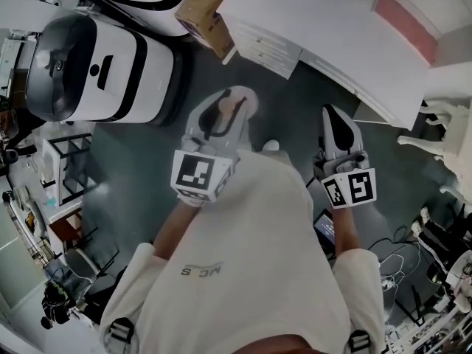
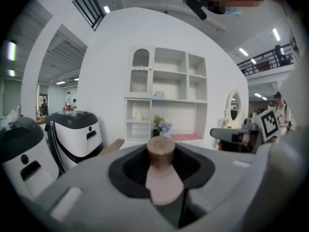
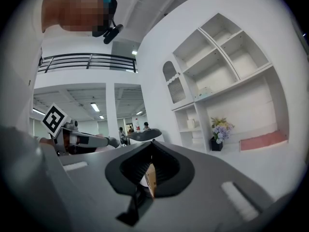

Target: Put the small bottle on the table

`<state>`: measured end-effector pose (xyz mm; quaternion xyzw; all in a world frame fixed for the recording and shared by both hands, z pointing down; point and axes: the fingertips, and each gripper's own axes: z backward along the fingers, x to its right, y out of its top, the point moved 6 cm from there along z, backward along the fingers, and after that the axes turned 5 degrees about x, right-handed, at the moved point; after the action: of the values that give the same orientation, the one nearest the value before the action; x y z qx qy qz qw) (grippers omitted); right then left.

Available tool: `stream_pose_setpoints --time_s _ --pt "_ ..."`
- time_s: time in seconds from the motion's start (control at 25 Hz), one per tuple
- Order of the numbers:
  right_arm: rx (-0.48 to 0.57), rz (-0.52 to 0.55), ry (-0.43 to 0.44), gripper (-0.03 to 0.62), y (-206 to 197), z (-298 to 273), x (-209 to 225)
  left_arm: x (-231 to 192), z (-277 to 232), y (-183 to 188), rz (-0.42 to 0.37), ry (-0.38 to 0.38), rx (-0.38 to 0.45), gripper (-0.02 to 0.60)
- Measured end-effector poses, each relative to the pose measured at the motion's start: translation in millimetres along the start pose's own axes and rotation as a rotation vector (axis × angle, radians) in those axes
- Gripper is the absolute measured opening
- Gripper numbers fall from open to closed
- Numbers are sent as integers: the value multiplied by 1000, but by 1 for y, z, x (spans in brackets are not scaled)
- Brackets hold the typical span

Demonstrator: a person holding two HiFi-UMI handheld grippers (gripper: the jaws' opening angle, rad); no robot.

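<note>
Looking down through the head view first, I see the left gripper (image 1: 234, 94) held out in front of my chest, well short of the white table (image 1: 324, 21). Its jaws are clamped on the small bottle (image 1: 223, 116), so the bottle is off the table and over the grey floor. The right gripper (image 1: 335, 116) is level with it, nearer the table's corner. A cardboard box (image 1: 210, 17) sits at the table's near edge.

From the left gripper view, the bottle lies along the jaws. Its wooden cap (image 2: 161, 150) points ahead at the table, and the pale pink body is pinched between the dark pads. Beyond it, a pink mat (image 2: 186, 137) lies on the table, and a white shelf unit (image 2: 166, 95) stands behind.

From the right gripper view, those jaws are drawn together with only a thin slit between the pads. They hold nothing; the brown sliver in the slit looks like something beyond the jaws.

I judge this to be the carry step, with the placing not yet begun. Next I need to reach the left gripper forward over a bare part of the table, clear of the box. Then I lower it until the bottle rests there, and only then let the jaws part.
</note>
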<state>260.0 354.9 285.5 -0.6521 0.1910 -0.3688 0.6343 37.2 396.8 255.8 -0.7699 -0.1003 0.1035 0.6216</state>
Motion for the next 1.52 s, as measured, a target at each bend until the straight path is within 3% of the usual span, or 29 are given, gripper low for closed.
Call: stream_pose_setpoints --time_s 0.32,1.08,1.36,1.52 --pt "-6 -2 -2 0 -3 -77 12 -62 -52 9 -16 -26 14 129" --pt "-44 45 -187 0 -3 -370 111 -270 -312 58 -108 -326 -61 129" --pt "-89 27 -215 0 -20 -417 129 -299 -372 38 -103 -424 -111 129" --pt "-82 -4 -203 -2 -27 -427 140 -305 -395 24 -85 -432 -119 129"
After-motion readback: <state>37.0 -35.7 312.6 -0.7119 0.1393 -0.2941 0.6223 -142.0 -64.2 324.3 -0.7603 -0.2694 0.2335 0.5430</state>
